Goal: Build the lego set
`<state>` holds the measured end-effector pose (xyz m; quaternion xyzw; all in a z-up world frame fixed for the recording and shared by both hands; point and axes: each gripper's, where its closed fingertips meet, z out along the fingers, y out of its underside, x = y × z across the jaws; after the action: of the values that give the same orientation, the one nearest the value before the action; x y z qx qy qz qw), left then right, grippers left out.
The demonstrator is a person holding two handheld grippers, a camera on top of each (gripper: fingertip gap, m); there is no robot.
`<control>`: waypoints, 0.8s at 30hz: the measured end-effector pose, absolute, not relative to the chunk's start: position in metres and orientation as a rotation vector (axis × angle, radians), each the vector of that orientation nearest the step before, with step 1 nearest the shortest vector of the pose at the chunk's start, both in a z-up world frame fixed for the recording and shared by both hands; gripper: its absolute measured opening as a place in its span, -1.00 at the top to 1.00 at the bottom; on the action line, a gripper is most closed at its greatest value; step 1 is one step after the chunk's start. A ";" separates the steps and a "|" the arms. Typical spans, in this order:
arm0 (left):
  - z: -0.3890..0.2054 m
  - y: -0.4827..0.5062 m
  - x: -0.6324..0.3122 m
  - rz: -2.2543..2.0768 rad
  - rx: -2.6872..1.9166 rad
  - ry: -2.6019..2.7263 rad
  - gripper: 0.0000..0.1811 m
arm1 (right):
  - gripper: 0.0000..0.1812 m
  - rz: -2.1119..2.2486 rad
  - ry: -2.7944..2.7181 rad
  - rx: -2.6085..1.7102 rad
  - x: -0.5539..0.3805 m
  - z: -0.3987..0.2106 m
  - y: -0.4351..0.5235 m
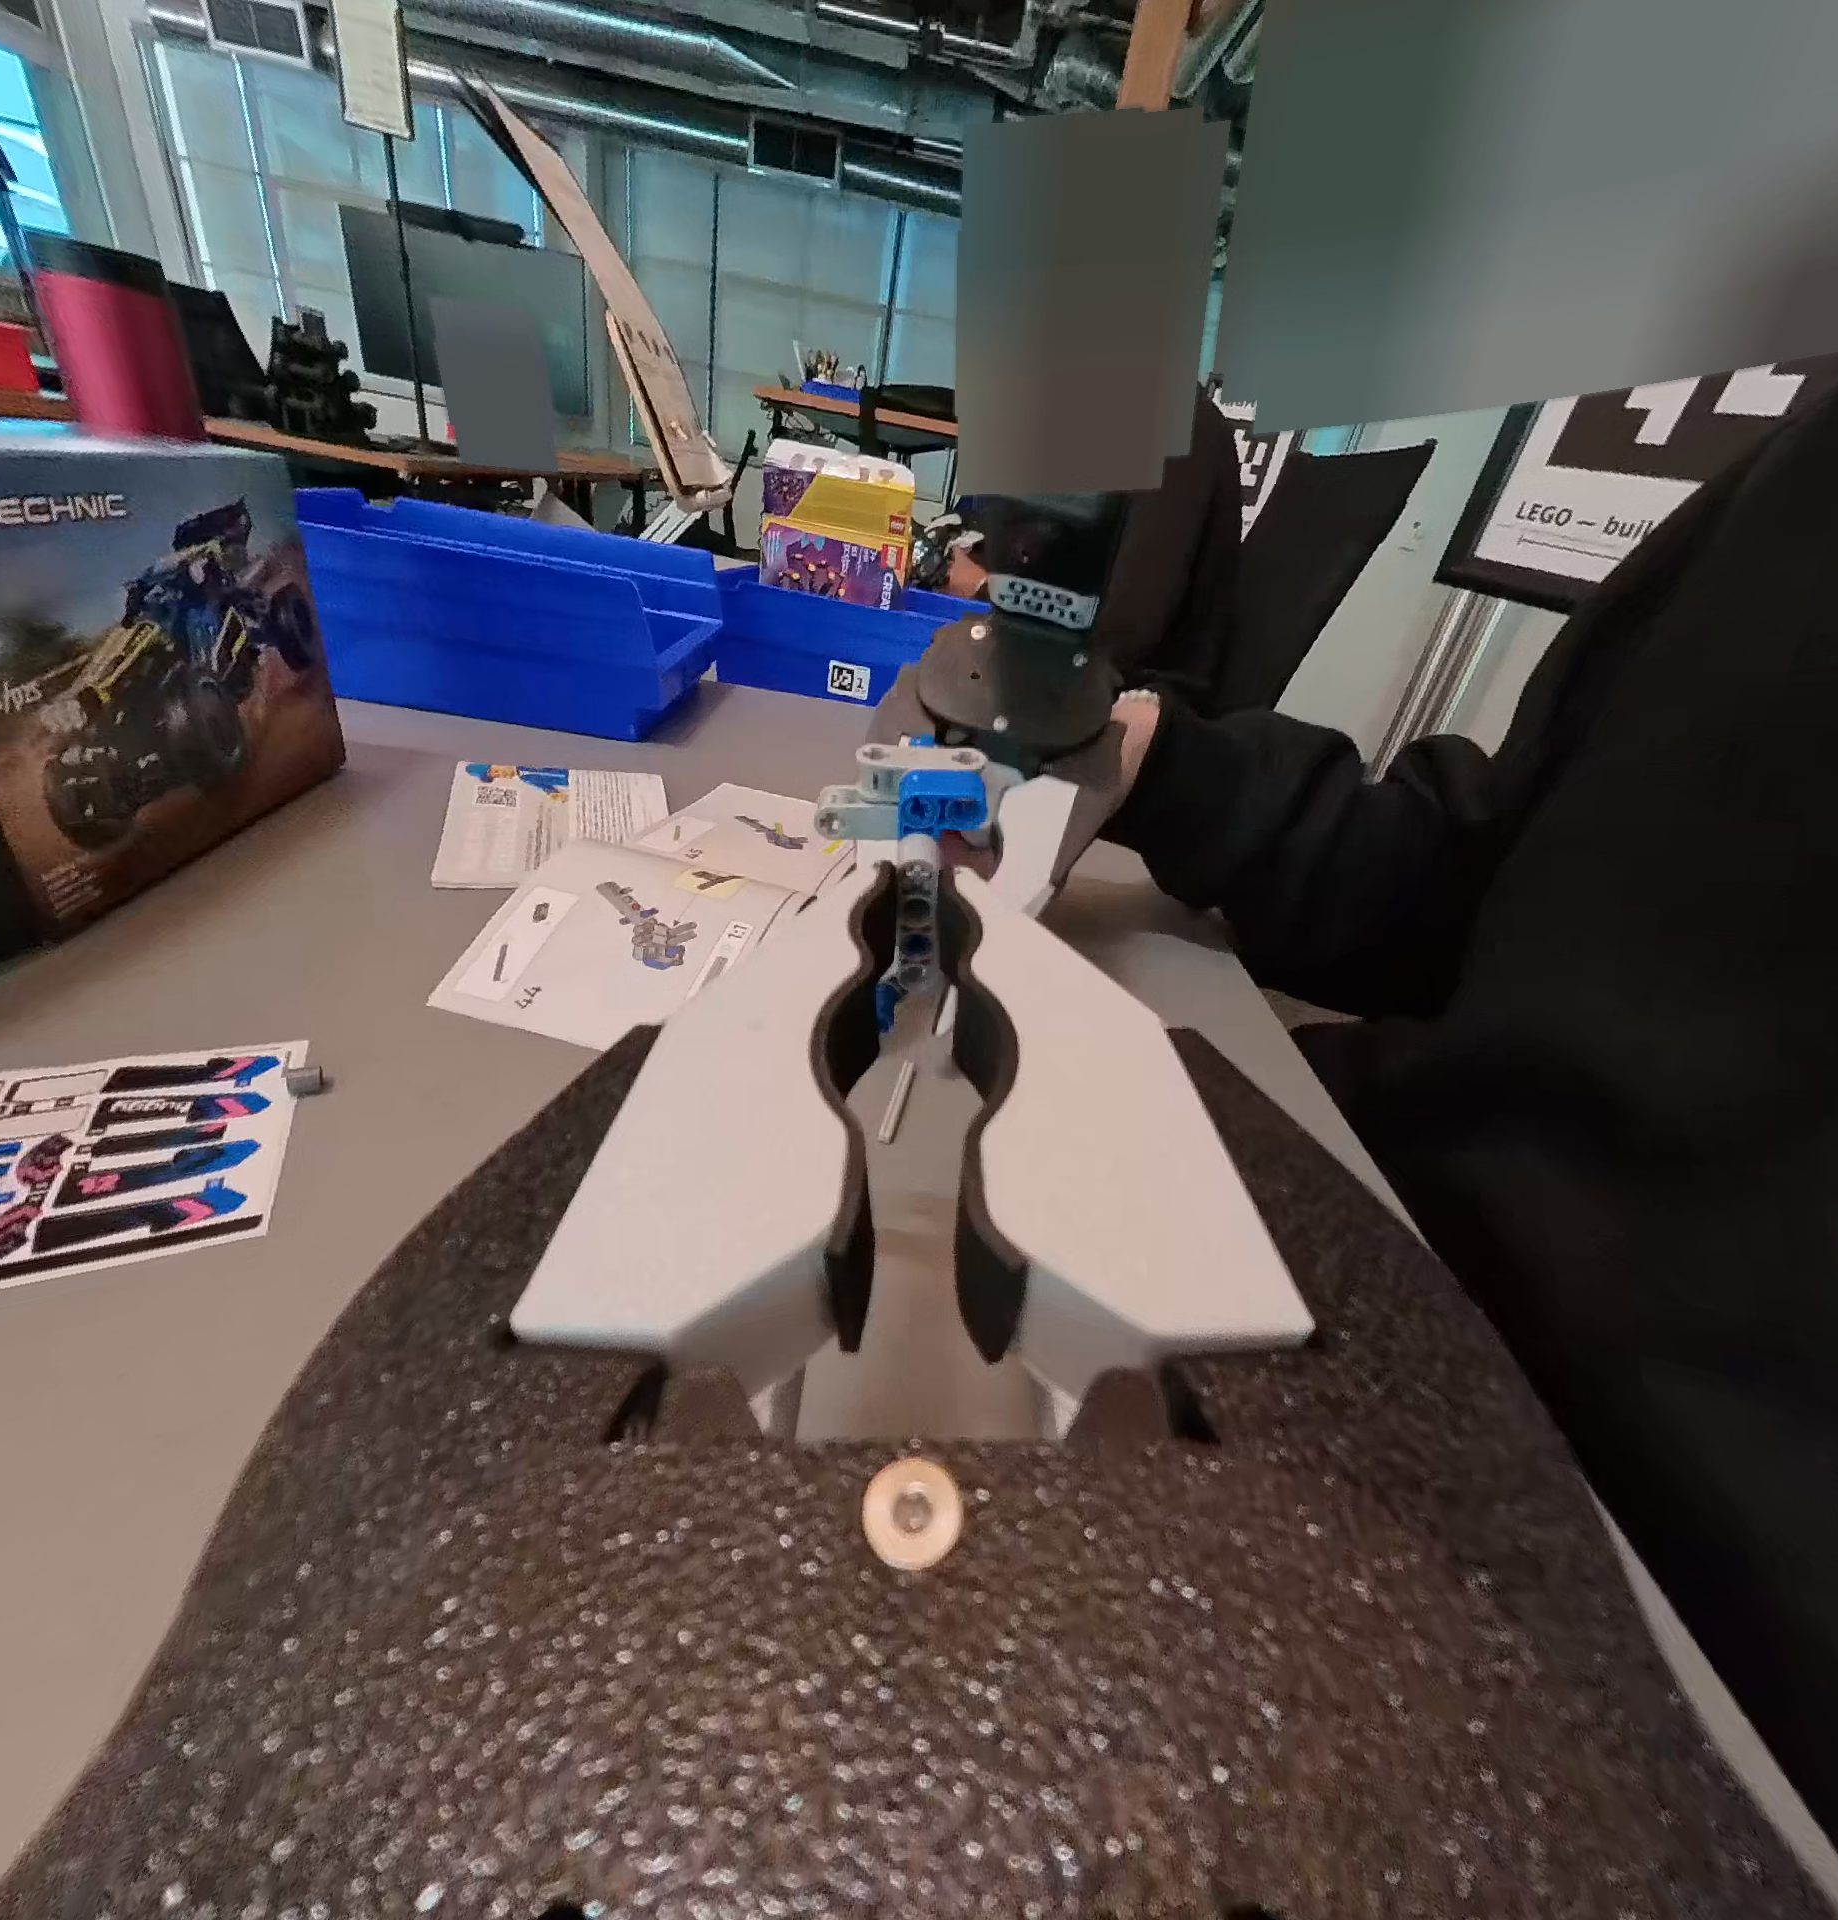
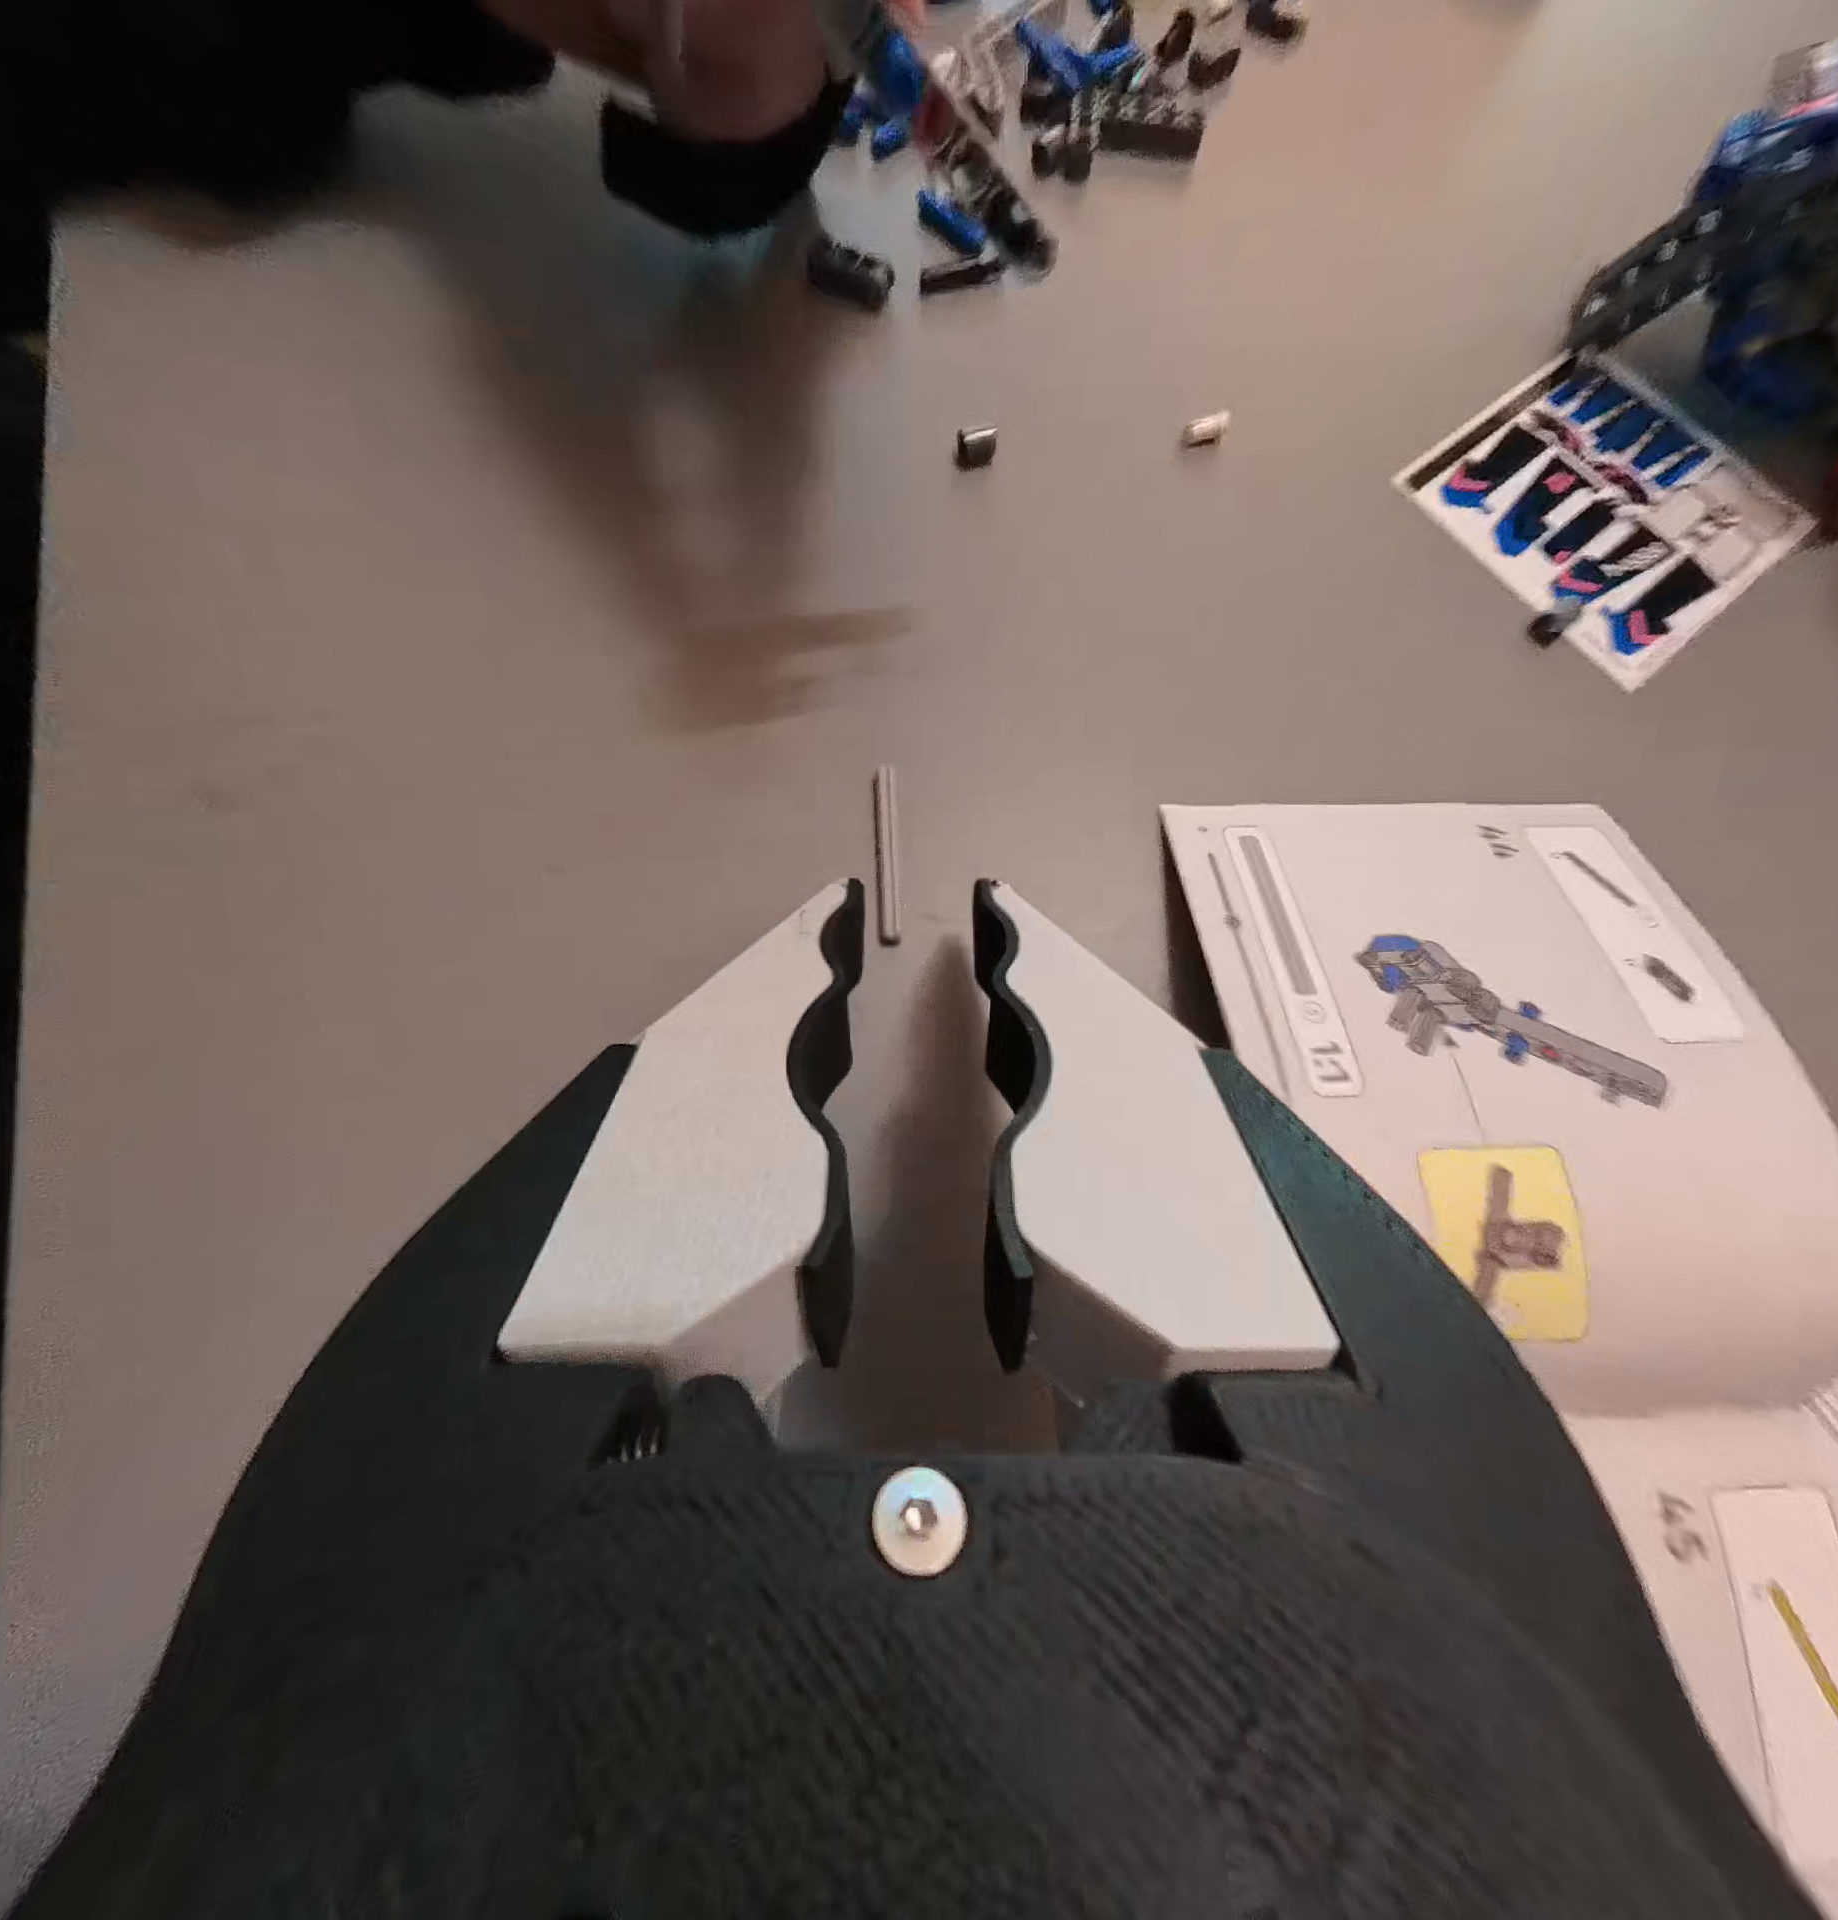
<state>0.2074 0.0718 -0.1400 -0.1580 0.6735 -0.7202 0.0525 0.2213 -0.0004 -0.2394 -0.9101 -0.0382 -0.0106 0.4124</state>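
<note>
My left gripper [image 1: 912,885] is shut on the grey beam of a small grey and blue lego assembly [image 1: 930,805], held above the table with its blue connector sticking out past the fingertips. My right gripper [image 2: 920,896] is open and empty, low over the grey table [image 2: 375,935]. A thin grey axle [image 2: 887,854] lies on the table just ahead of its fingertips, close to the left finger. The axle also shows under the left gripper in the left wrist view [image 1: 894,1103]. The right gripper's black body [image 1: 1008,686] shows beyond the assembly.
The open instruction booklet [image 2: 1466,1039] lies to the right, a sticker sheet [image 2: 1601,520] and a partly built blue model [image 2: 1788,260] beyond it. Loose pieces [image 2: 998,156] lie at the far edge. The set's box [image 1: 136,675] and blue bins [image 1: 510,613] stand behind. My hands' fingertips stand some 12 cm from each other. The partly built blue model [image 2: 1788,260] is about equally far from each gripper, around 25 cm.
</note>
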 end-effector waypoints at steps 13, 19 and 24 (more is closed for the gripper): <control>-0.154 0.062 0.202 -2.079 -0.425 2.142 0.96 | 0.96 0.032 -0.077 -2.287 0.219 -0.254 0.006; -0.156 0.063 0.204 -2.116 -0.536 2.167 0.96 | 0.97 -0.021 -0.081 -2.284 0.222 -0.253 0.008; -0.164 0.060 0.199 -2.130 -0.623 2.266 0.95 | 0.97 -0.073 -0.103 -1.920 0.215 -0.181 0.023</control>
<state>0.1988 0.0602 -0.1641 -0.1962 0.7144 -0.6715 -0.0152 0.2146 0.0227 -0.1806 -0.8185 -0.0437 -0.0313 0.5720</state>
